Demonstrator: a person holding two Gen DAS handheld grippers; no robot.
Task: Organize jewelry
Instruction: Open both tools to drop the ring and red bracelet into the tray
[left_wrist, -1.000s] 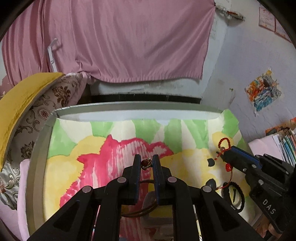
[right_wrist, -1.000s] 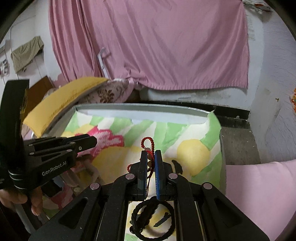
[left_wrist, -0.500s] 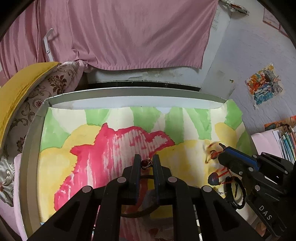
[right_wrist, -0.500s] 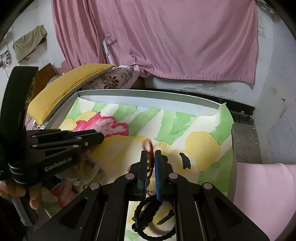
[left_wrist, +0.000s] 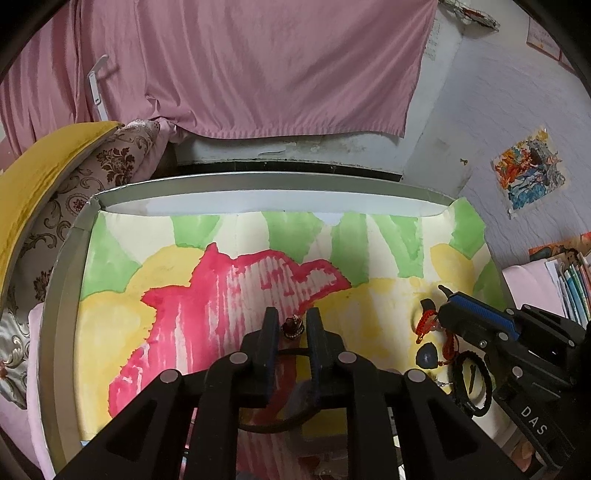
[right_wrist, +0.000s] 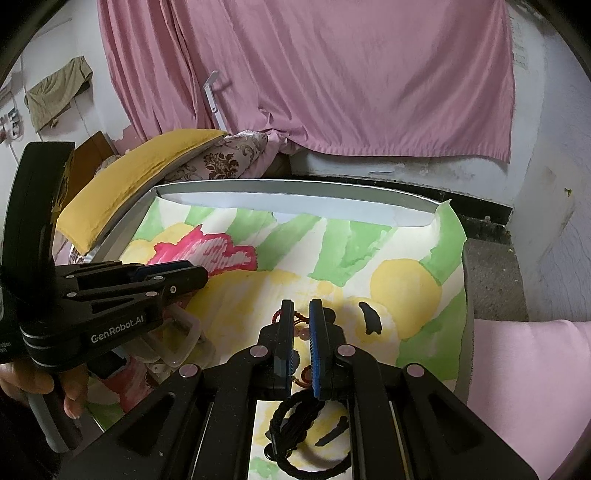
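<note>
My left gripper (left_wrist: 291, 322) is shut on a small dark pendant (left_wrist: 292, 328) whose cord (left_wrist: 273, 424) hangs in a loop below, over the painted cloth. My right gripper (right_wrist: 302, 314) has its jaws slightly apart around a red beaded bracelet (right_wrist: 300, 325) that lies on the cloth; in the left wrist view the bracelet (left_wrist: 424, 325) lies at the gripper's tip (left_wrist: 443, 295). A black braided bracelet (right_wrist: 295, 435) lies beneath the right gripper. A clear plastic box (right_wrist: 177, 339) sits under the left gripper's body.
A table with a metal rim (left_wrist: 258, 184) carries a cloth painted green, yellow and pink (left_wrist: 184, 266). Small black hair clips (right_wrist: 371, 319) lie on it. Cushions (left_wrist: 44, 184) lie at left, a pink curtain (left_wrist: 240, 66) behind, books (left_wrist: 569, 284) at right.
My right gripper lowered the red beaded bracelet onto the cloth and its jaws have parted a little. Both grippers came down closer to the table.
</note>
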